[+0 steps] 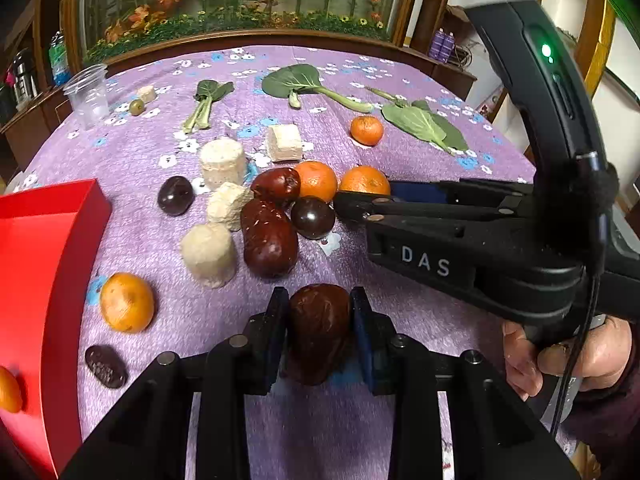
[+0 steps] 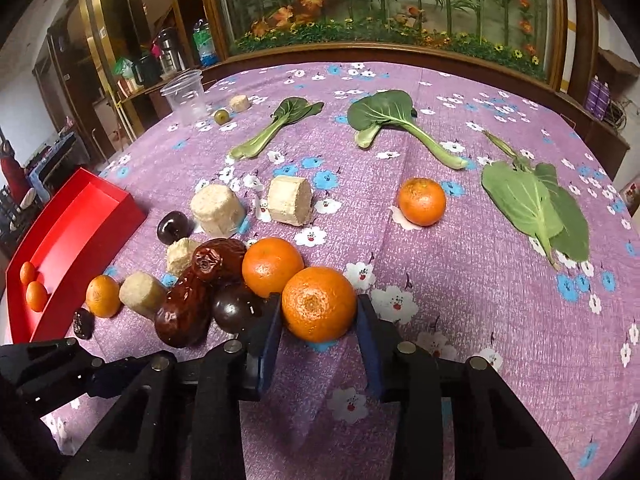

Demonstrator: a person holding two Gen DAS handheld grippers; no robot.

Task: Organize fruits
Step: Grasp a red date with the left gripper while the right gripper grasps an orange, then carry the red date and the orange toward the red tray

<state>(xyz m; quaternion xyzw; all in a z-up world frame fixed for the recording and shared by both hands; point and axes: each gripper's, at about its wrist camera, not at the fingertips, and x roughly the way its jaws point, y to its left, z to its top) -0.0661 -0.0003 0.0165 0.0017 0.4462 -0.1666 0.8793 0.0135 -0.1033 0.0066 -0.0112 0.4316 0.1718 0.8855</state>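
Dark-red, wrinkled jujube (image 1: 318,330) sits clamped between the left gripper (image 1: 319,334) pads, near the table's (image 1: 400,152) front edge; "DAS" is readable on the right gripper (image 1: 362,204).

Right wrist: right gripper (image 2: 318,328) brackets a dimpled orange mandarin (image 2: 319,303), both pads touching its sides, mid-table; red tray (image 2: 84,216) at left edge.

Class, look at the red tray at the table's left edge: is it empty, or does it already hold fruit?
Not empty. The red tray holds two small oranges near its close end; the rest of its floor looks bare.
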